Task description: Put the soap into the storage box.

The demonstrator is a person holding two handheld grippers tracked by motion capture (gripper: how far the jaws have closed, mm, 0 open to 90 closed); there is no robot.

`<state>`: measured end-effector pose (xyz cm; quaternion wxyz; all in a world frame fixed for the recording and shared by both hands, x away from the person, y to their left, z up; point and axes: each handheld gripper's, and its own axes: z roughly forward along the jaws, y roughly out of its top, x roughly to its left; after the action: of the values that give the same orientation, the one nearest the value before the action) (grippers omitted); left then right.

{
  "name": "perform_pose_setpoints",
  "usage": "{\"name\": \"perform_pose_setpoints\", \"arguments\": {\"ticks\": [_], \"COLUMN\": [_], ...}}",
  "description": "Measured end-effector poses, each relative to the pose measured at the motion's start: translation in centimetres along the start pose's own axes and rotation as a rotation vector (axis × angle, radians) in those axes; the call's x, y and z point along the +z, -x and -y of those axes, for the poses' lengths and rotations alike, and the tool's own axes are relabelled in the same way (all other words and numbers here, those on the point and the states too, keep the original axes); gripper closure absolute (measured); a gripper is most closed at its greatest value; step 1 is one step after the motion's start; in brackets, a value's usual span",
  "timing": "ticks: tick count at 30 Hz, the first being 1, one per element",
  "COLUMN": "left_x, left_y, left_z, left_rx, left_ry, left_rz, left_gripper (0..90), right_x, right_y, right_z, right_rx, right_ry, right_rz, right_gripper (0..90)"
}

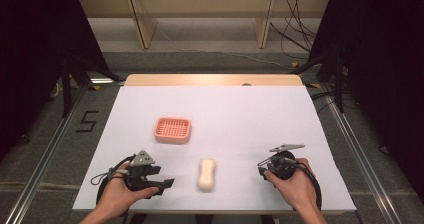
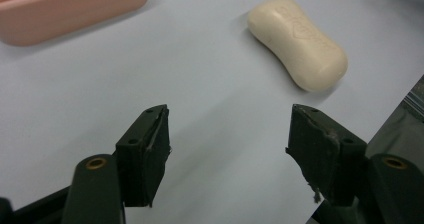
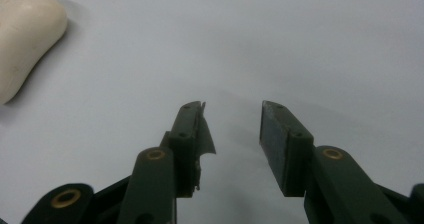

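Left gripper: nearest the lens in the high view, held in the person's left hand at the near left of the table; jaws spread wide, nothing between them, bare sheet under the gap.
Right gripper: held in the right hand at the near right; in its own view the jaws stand apart with a narrower gap, nothing between the pads, only white surface beneath.
Soap bar: cream, waisted oblong, lying flat on the sheet between the two grippers, nearer the left one, touching neither. Left gripper view has it ahead and to the right of the jaws; right gripper view catches one rounded end at its upper left.
Soap dish: pink, rectangular, slotted grid floor, standing flat farther back than the soap and to its left, well apart from it; one corner visible in the left gripper view.
Table: covered by a white sheet, a strip of wooden edge showing at the far side.
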<state>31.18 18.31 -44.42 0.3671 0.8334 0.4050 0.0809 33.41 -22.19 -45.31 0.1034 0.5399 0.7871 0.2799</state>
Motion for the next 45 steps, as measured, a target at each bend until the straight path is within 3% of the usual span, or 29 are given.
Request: {"name": "perform_pose_setpoints", "arguments": {"ticks": [2,3,5,9,11,13,15,16,18,19,29,37,41,42,45], "left_x": [0.1,0.3,0.4,1.2,1.6,2.0,2.3,2.3,2.8,3.2,4.6,5.2,5.3,5.4,5.7], "left_y": [0.0,0.2,0.2,0.8,0.9,1.0,1.0,0.9,1.1,1.2,2.3,2.6,2.9,3.0,3.2], "left_z": [-0.3,-1.0,-1.4,-3.1,-3.8,-4.3,-4.6,-4.9,-5.2,-5.6,-7.7,-8.1,-8.4,-8.4,-8.6], "left_rx": [-0.013,-0.052,-0.047,-0.071,-0.095,-0.110,-0.115,-0.101,-0.109,-0.074,-0.093,-0.125,-0.115,-0.115,-0.119], "left_ry": [-0.007,-0.025,-0.037,-0.112,-0.132,-0.152,-0.160,-0.189,-0.211,-0.250,-0.285,-0.295,-0.301,-0.295,-0.302], "left_rz": [-0.001,-0.004,-0.009,0.006,0.009,0.001,-0.003,-0.003,0.007,0.014,-0.002,0.013,0.009,0.012,0.013], "left_gripper": [33.1,33.2,33.3,33.3,33.2,33.2,33.1,32.9,32.7,32.7,32.3,32.4,32.4,32.3,32.2], "right_x": [-0.1,0.2,0.1,0.2,0.3,0.3,0.4,0.5,0.5,0.5,0.5,0.4,0.4,0.4,0.3], "right_y": [0.3,0.7,0.5,0.5,0.4,0.4,0.4,0.4,0.4,0.4,0.3,0.2,0.3,0.2,0.3], "right_z": [0.0,0.1,0.1,0.1,0.1,0.0,0.0,0.1,0.0,0.1,0.0,0.0,0.0,0.0,0.0], "right_rx": [-0.008,-0.001,0.026,-0.003,0.002,0.009,-0.006,-0.020,-0.011,-0.006,-0.011,0.004,-0.009,0.007,-0.015], "right_ry": [-0.011,-0.007,-0.016,-0.013,-0.024,-0.031,-0.030,-0.020,-0.032,-0.033,-0.025,-0.027,-0.025,-0.025,-0.014], "right_rz": [0.000,-0.031,-0.051,-0.035,-0.017,-0.031,-0.044,-0.041,-0.046,-0.056,-0.032,-0.049,-0.054,-0.043,-0.042], "right_gripper": [61.4,60.8,60.8,60.1,59.8,59.4,59.1,59.0,58.7,58.3,58.3,58.1,58.1,58.2,58.1]}}
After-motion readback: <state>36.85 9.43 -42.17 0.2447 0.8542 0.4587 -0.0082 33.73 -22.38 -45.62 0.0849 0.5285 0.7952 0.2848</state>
